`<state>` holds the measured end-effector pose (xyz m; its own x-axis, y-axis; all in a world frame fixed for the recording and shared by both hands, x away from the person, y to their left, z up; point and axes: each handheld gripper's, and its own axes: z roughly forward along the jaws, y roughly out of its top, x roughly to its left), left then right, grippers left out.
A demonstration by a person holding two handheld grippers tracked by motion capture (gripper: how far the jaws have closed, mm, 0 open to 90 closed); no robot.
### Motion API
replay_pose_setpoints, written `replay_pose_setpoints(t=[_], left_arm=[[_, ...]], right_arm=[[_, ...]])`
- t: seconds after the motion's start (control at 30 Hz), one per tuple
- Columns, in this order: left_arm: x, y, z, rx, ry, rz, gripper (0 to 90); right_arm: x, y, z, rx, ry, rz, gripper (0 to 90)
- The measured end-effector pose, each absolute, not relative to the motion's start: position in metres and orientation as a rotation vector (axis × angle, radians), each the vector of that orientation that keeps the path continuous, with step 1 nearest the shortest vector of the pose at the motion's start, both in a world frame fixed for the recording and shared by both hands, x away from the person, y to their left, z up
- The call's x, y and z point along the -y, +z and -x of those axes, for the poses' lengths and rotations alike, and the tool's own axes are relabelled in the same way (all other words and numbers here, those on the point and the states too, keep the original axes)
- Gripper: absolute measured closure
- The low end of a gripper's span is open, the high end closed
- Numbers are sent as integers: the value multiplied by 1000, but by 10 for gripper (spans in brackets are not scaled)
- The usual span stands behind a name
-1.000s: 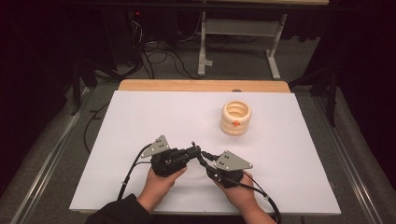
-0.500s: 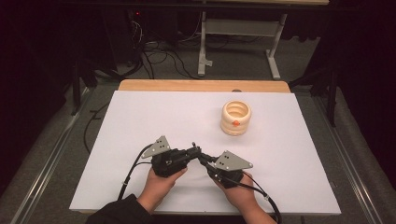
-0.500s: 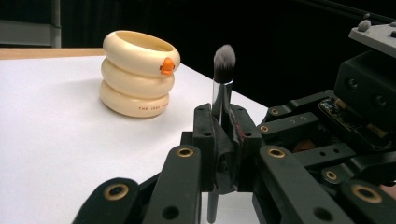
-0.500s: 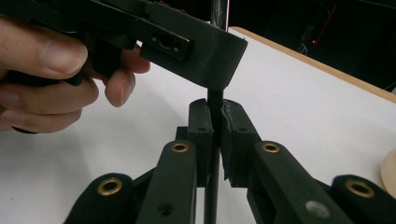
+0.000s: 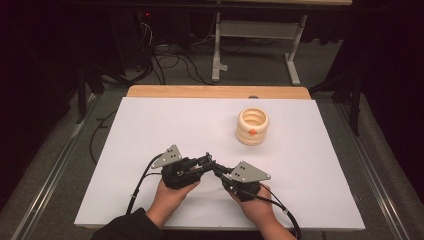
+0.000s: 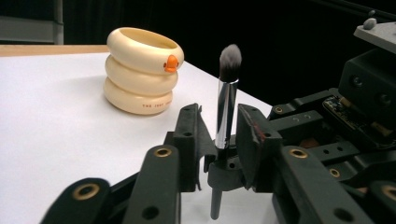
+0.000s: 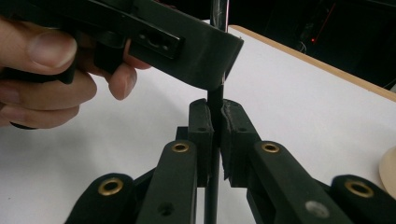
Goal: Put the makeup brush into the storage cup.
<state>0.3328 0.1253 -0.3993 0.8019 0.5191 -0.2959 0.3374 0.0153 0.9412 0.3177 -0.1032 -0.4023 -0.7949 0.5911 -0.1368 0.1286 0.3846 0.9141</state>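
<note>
Now | brush (image 6: 227,109): upright, chrome ferrule, grey tuft | right tool (image 7: 216,122): clamping handle; left tool (image 6: 215,135): just opening around it

Worktop (image 5: 150,125): rectangular, covered by a plain white sheet; a strip of bare light wood (image 5: 215,92) shows along the far edge. The surface is matt, unmarked and level.

Item resting directly on it: one cream holder (image 5: 252,126), built like three stacked rings, open at the top, with a small orange beak-like knob on its side. It stands upright on the far right part of the sheet, well apart from every edge. In the left gripper view the holder (image 6: 142,70) shows small dark lettering on its lowest ring, too small to read.

Near half of the sheet: two forearms come in over its near edge.
</note>
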Motion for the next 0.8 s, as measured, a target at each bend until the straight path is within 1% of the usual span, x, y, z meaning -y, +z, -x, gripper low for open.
replay_pose_setpoints(t=[0.1,0.3,0.67,0.8], left_arm=[[-128,-398,-333,-695,173,-1596,625],[-131,-397,-333,-691,205,-1603,573],[-137,-397,-334,-697,266,-1638,522],[-139,-397,-334,-700,309,-1668,503]], right_arm=[[105,-401,-319,-2196,1398,-623,860],[108,-400,-320,-2189,1395,-634,860],[118,-397,-322,-2162,1400,-662,859],[122,-396,-322,-2152,1401,-674,859]])
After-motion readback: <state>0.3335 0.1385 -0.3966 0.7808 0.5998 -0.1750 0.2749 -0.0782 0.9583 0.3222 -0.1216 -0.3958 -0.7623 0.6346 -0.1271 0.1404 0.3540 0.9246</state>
